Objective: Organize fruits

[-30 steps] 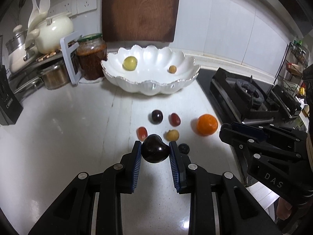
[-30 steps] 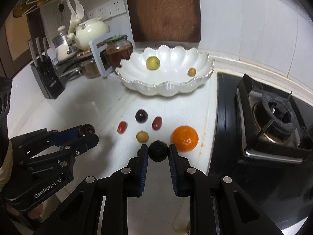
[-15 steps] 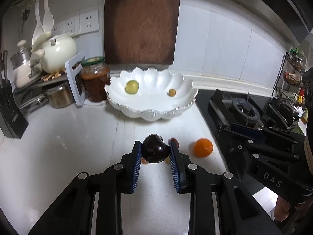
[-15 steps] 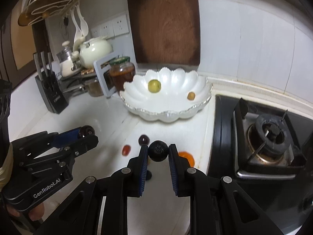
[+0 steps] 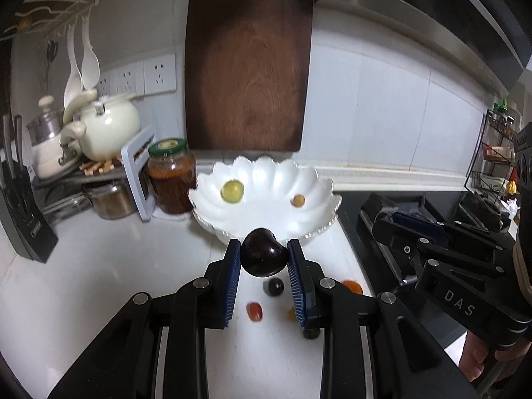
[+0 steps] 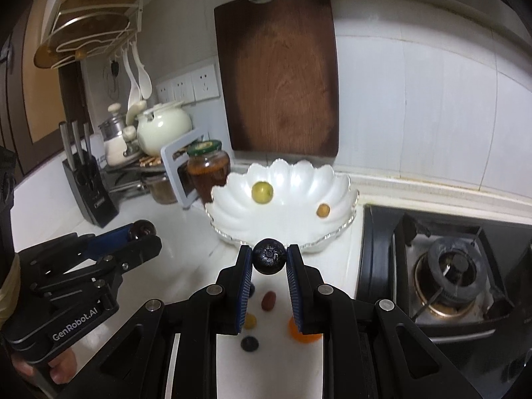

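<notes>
Tabletop (image 5: 99,266), white, taken left to right.

- Far left edge: knife block (image 6: 89,179); beside it a rack with a cream teapot (image 5: 106,126).
- Back edge, left of centre: jar (image 5: 171,174) with green lid, touching or just beside the bowl.
- Back centre: scalloped white bowl (image 5: 266,219), holding a green-yellow fruit (image 5: 232,191) and a small orange-yellow fruit (image 5: 298,200), well apart.
- Left hand-held gripper (image 5: 264,257): closed on a dark cherry (image 5: 263,257), raised off the tabletop, near the bowl's front rim.
- Right hand-held gripper (image 6: 268,256): closed on a dark round berry (image 6: 268,256), likewise raised before the rim.
- Front centre, below the grippers: loose fruits, including a red grape-like one (image 6: 268,300), a small yellow one (image 6: 250,321), a dark berry (image 6: 249,343) and an orange (image 6: 304,332).
- Right edge: gas stove (image 6: 449,266).

Step in hand, by judgement: carrying both fruits to the bowl. Next move calls for clearing the rim, then opening over bare bowl floor, low enough that neither fruit bounces out.
</notes>
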Tool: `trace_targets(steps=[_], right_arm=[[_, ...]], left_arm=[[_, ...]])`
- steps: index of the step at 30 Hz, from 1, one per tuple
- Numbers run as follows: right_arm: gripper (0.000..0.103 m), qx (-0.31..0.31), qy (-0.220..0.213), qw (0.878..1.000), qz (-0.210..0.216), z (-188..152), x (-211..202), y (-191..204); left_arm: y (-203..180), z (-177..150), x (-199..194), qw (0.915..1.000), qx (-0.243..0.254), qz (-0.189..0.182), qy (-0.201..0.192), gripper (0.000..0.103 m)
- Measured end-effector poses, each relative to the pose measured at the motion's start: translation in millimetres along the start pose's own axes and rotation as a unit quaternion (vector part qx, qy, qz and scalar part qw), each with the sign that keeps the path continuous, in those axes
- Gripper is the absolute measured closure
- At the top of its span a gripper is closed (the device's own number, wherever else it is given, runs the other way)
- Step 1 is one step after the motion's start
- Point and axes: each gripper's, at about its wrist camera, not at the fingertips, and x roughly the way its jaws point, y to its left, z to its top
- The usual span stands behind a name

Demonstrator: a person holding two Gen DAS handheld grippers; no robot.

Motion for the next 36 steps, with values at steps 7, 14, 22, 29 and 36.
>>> trace_targets(steps=[7, 14, 22, 29, 36], right_arm=[[0.080, -0.007, -0.026, 1.000, -0.003, 16.2, -0.4, 0.9], [0.080, -0.005, -0.043, 0.999, -0.007, 34.5, 8.9, -1.1], [0.080, -0.008, -0.061, 0.998, -0.018, 53.9, 19.1, -2.0], [0.080, -0.004, -0.046, 0.999, -0.019, 65.6, 43.3, -3.5], [0.080, 0.007, -0.019, 0.999, -0.026, 75.1, 73.5, -9.7]], left_arm=[[2.7, 15.7, 0.7, 0.9997, 0.006, 0.008, -0.022, 0.075], [5.6, 32.8, 7.2, 0.9989, 0.016, 0.017, -0.040, 0.075], [12.3, 51.7, 21.6, 0.9987, 0.014, 0.019, -0.045, 0.075], [21.1, 67.5, 42.3, 0.9990, 0.008, 0.024, -0.036, 0.075], [25.8, 82.8, 69.8, 0.9992, 0.009, 0.031, -0.022, 0.075]])
